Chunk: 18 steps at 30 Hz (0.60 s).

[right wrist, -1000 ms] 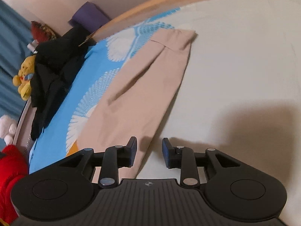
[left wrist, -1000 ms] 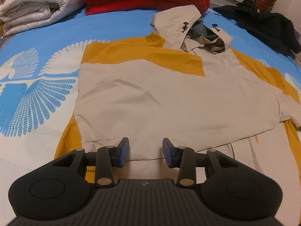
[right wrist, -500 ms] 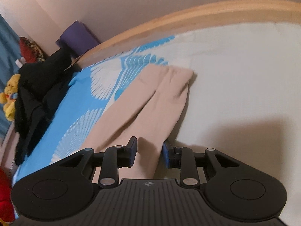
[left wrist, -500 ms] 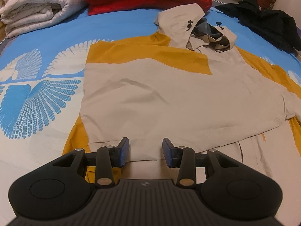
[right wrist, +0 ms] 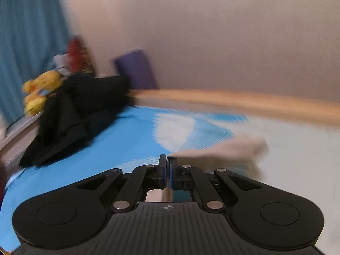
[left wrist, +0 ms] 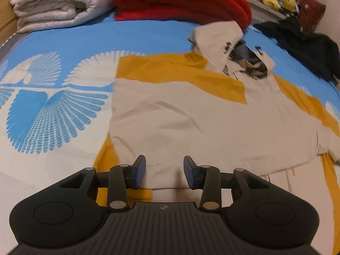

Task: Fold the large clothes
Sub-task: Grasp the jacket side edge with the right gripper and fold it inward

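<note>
Jacket (left wrist: 201, 127) flat ahead of spread left tool (left wrist: 164, 171), sleeve (right wrist: 229, 148) pinched in right tool (right wrist: 168, 172)

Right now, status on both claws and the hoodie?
Left claw open over hoodie hem. Right claw shut on sleeve. Black clothes beside sleeve, not touching.

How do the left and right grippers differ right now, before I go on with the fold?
The left gripper has its fingers spread wide and holds nothing; the right gripper has its fingers pressed together on the beige sleeve. The left hovers over the hoodie near its hem, in a sharp view; the right wrist view is blurred by motion. Both are the same black tool with blue pads, over the same bedsheet.
</note>
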Tool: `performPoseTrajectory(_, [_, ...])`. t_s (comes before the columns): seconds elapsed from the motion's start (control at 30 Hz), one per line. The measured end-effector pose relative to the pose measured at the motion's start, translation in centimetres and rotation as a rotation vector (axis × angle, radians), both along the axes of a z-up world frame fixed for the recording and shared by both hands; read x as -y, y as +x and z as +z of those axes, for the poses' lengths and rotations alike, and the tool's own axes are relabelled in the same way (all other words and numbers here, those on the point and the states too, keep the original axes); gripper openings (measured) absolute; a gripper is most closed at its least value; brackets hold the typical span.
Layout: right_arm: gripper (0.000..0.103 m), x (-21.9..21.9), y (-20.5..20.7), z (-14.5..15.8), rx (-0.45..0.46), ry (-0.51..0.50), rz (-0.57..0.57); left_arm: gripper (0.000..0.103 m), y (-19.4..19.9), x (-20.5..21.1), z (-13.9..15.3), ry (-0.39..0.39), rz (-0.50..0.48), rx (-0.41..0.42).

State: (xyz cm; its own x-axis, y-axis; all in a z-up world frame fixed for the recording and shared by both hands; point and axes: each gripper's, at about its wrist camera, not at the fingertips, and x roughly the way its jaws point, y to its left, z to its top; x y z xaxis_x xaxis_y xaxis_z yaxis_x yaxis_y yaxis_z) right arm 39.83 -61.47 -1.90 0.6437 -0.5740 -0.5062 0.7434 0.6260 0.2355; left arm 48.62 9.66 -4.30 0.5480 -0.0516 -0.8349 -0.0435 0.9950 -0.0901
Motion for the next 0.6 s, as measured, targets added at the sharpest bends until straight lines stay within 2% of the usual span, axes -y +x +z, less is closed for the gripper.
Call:
performPoseTrajectory(0.13, [0.002,-9.7,2.9,4.8,0.005,-0.190,0.288,0.043,-0.2,-1.8,1.3,-0.039,0.036,0.021])
performPoseTrajectory(0.27, [0.002,-23.0,3.6,8.5,0.057,-0.298,0.711,0.043,-0.6,-3.5,2.4,-0.072,0.067,0.040])
performPoseTrajectory(0.3, [0.002,-27.2,3.1,9.2,0.087,-0.299,0.829,0.043,-0.8,-3.9,2.6,-0.080,0.075,0.043])
performPoseTrajectory(0.37, [0.002,-33.4,1.8,9.6,0.129,-0.276,0.992,0.043,-1.0,-4.8,3.1,-0.097,0.093,0.048])
performPoseTrajectory(0.43, [0.005,-39.7,0.2,8.9,0.143,-0.191,1.148,0.043,-1.0,-5.7,3.5,-0.115,0.112,0.054])
performPoseTrajectory(0.47, [0.010,-42.5,-0.5,8.0,0.113,-0.139,1.223,0.043,-1.0,-6.1,3.7,-0.124,0.121,0.058])
performPoseTrajectory(0.5, [0.021,-44.9,-1.1,7.0,0.075,-0.101,1.290,0.043,-1.1,-6.5,3.9,-0.132,0.131,0.061])
performPoseTrajectory(0.53, [0.027,-47.3,-2.1,5.7,0.029,-0.078,1.339,0.043,-1.2,-6.9,4.1,-0.138,0.138,0.063])
performPoseTrajectory(0.6, [0.027,-50.1,-3.7,3.4,-0.075,-0.078,1.380,0.043,-1.3,-7.4,4.3,-0.149,0.151,0.065])
